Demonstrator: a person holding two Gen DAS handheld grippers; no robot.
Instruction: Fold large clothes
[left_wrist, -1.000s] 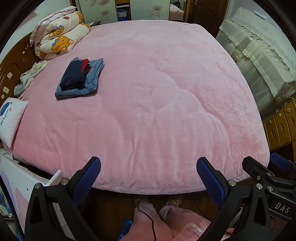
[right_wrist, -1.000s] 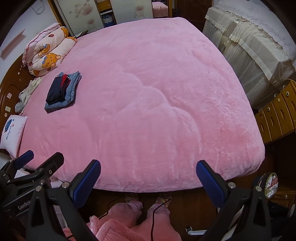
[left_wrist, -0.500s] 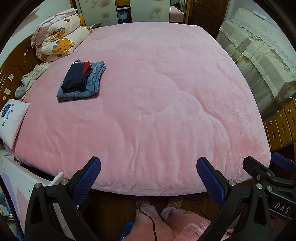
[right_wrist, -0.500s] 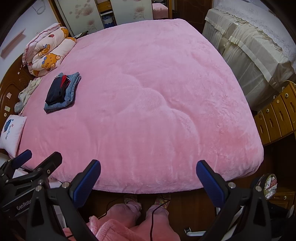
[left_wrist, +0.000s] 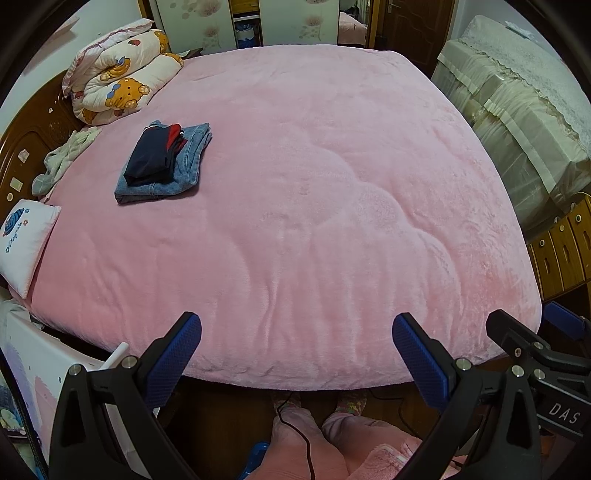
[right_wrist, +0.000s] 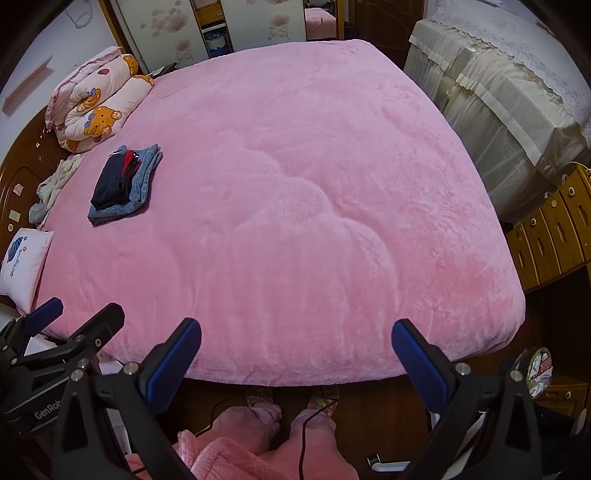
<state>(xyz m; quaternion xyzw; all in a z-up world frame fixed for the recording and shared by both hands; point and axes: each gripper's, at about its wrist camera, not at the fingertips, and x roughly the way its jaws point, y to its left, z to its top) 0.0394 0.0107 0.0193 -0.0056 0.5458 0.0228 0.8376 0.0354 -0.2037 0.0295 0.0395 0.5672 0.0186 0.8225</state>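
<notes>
hovering claws (left_wrist: 297, 354) far from folded clothes (left_wrist: 162, 162)

We see a pink blanket (left_wrist: 314, 206) and blue jeans (left_wrist: 192, 158) under navy-and-red clothes (left_wrist: 151, 155). The quilt (left_wrist: 122, 77) has bear prints.

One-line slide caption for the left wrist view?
Open left claw hovers at the pink bed's foot; folded dark garment on jeans near the headboard.

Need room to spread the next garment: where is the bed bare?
The pink blanket is bare from the folded clothes rightward to its right edge and down to the near edge. The left side is crowded: rolled quilt, crumpled cloth, small pillow.
</notes>
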